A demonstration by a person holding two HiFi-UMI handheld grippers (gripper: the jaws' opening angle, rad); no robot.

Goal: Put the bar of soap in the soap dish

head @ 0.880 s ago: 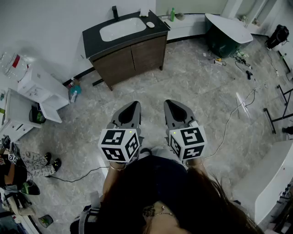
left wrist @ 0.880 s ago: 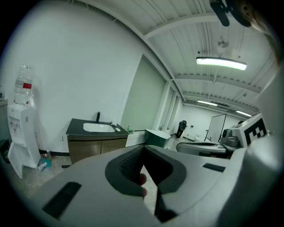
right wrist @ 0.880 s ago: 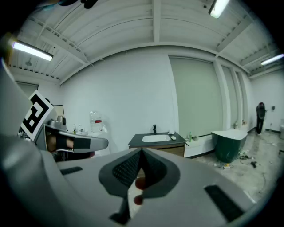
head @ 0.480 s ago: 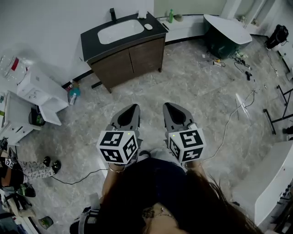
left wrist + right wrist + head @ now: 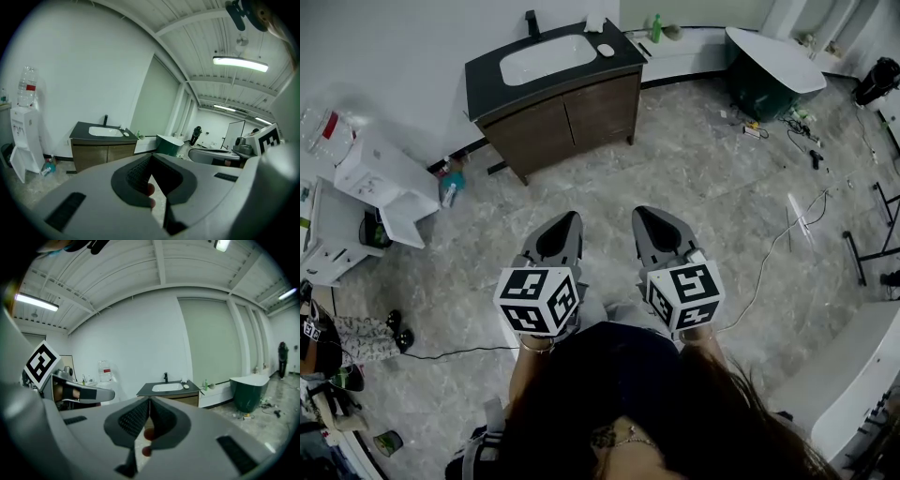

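Grey marbled floor [image 5: 703, 187] fills a bare bathroom showroom under a white wall [image 5: 384, 47]. The view has hardly changed since a moment ago. The seated person's legs [image 5: 366, 333] at the left edge lie a little nearer the corner. A dark green tub [image 5: 769, 80] stands at the far right. The wooden vanity [image 5: 572, 117] is at the top, well apart from both tools, and a white water dispenser [image 5: 380, 183] is to its left. The left hand-held gripper [image 5: 571, 217] and right hand-held gripper [image 5: 643, 212] hang side by side over the floor as before. Both point toward the vanity, jaws together and empty. On the vanity's black surface [image 5: 487, 84], just right of the white basin [image 5: 548, 58], lies a small white oval piece [image 5: 607, 50]. It could be the soap or its dish, and it is too small to show its long axis.
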